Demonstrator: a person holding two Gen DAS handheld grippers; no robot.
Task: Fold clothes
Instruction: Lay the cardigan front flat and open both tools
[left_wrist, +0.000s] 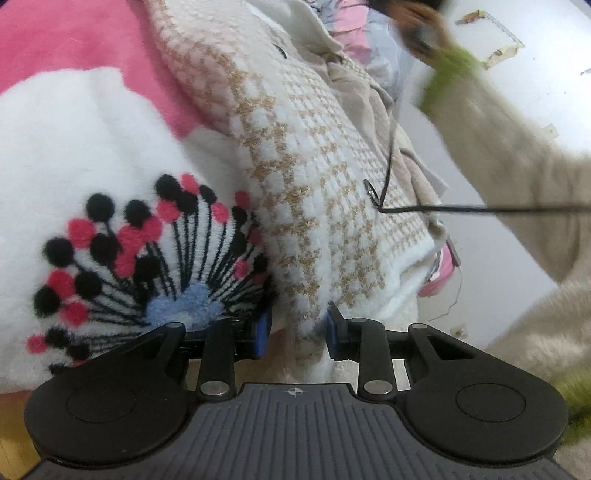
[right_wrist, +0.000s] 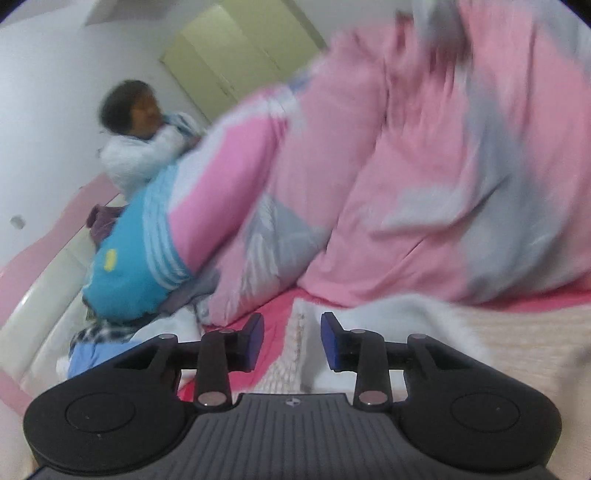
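Seemingly mid-fold, a pink-and-grey quilt (right_wrist: 424, 177) heaped against the far side leaves the pink bed cover (left_wrist: 74, 44) free as a working surface, where the cream-and-tan checked knit garment (left_wrist: 295, 155) lies spread lengthwise, ready to be doubled over. Beside it, touching its edge, sits a white fleece piece with embroidered dots (left_wrist: 122, 236). At the garment's near hem, the left gripper (left_wrist: 299, 334) has its jaws parted around the fluffy edge, not yet pinching it. Across the bed, the right gripper (right_wrist: 291, 341) hovers with jaws apart and nothing between them, above a strip of the knit; heavy blur hides finer detail.
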